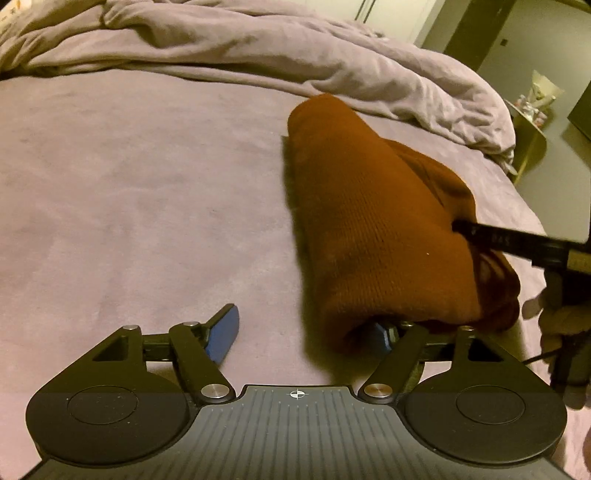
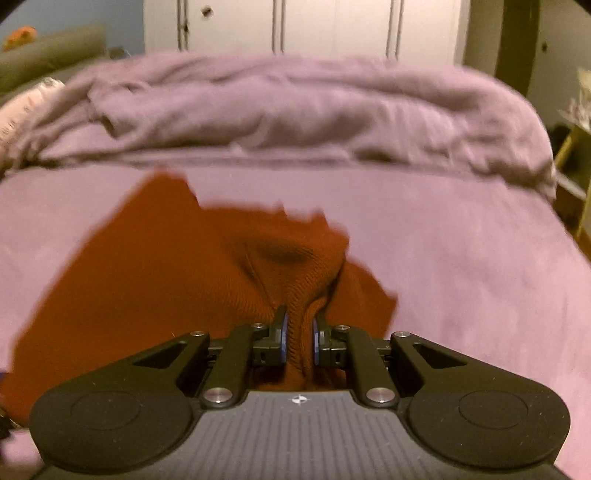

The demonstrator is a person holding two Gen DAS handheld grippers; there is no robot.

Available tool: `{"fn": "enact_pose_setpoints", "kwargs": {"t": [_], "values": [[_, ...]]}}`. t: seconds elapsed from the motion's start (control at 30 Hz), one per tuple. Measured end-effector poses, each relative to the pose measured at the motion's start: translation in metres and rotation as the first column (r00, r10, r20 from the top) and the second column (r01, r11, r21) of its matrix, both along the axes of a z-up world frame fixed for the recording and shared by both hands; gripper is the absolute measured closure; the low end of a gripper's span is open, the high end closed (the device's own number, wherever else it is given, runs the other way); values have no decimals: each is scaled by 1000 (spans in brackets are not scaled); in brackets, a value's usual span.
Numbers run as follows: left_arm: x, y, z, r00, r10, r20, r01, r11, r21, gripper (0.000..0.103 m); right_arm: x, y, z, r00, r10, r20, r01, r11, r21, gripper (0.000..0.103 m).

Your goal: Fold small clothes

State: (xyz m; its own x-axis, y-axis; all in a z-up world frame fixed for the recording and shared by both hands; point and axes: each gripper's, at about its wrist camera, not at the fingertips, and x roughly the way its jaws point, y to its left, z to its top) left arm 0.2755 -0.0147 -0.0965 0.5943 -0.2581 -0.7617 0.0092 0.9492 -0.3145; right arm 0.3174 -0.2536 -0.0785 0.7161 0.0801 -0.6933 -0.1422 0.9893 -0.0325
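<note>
A rust-orange knitted garment [image 1: 373, 225] lies partly folded on the lilac bed sheet [image 1: 129, 206]. My left gripper [image 1: 306, 332] is open and empty, its jaws wide apart; the garment's near edge drapes over its right finger [image 1: 382, 332]. My right gripper [image 2: 298, 332] is shut on a bunched fold of the garment [image 2: 207, 273] and holds it raised off the sheet [image 2: 461, 266]. In the left wrist view the right gripper's black fingers [image 1: 517, 242] reach into the garment from the right.
A crumpled lilac duvet [image 1: 258, 55] is heaped across the far side of the bed and also shows in the right wrist view [image 2: 295, 110]. White wardrobe doors [image 2: 303, 26] stand behind. A bedside table [image 1: 528, 133] with small items stands to the right of the bed.
</note>
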Motion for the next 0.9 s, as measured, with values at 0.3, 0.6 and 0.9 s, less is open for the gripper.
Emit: {"fn": "enact_pose_setpoints", "kwargs": {"t": [0.3,0.6,0.9], "values": [[0,-5,1,1000,-4,-6,4,1000,25,25,6,-23,7,998,-8,-61,24,966,257,65],[4,-10,2,1000,2,-23,0,998,56,23,-13,3,13,999,29,46,-31,998,49,89],[4,-13,2,999,-11,-33,14,997,77,21,-23,10,-3,993,17,115,7,979,-202,98]]}}
